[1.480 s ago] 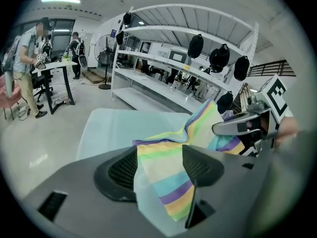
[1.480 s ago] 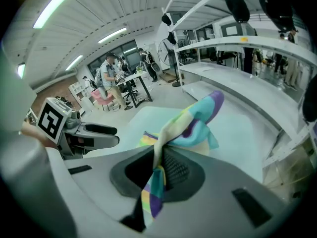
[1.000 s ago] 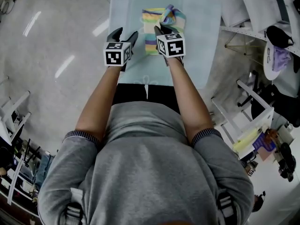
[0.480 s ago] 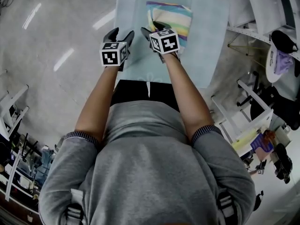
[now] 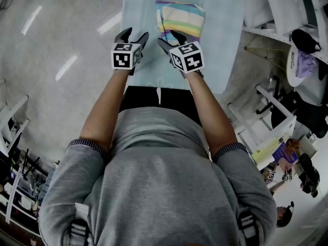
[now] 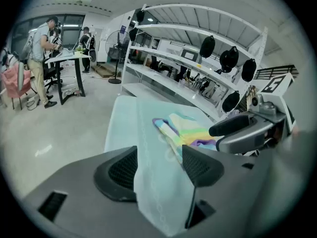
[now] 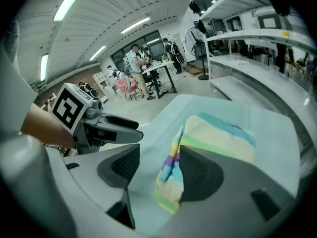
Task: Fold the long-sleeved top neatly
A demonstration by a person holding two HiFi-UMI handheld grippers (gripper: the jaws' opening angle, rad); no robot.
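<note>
On the bench covered with a pale blue-green cloth [image 5: 220, 35], the long-sleeved top [image 5: 180, 18], a soft knit in pastel stripes of yellow, green, blue and purple, lies folded into a compact rectangle. It sits toward the far side of the cloth, a little right of the middle, with its stripes running across the bench. One layered edge along its left side shows the folds stacked on one another.

The right gripper [image 5: 170, 38] hangs just at the near left corner of the folded top, angled downward. Its jaws have just been opening and now stand well apart. In the right gripper view that corner of the top shows in the gap between the dark ribbed pads, but neither pad presses on it, so nothing is held.

The left gripper [image 5: 135, 33] is over the left part of the cloth, beside the right one and clear of the top. Its jaws are also spread wide, with only bare cloth showing between them.

Both forearms reach out from rolled grey sleeves [image 5: 88, 146] over the near edge of the bench.
</note>
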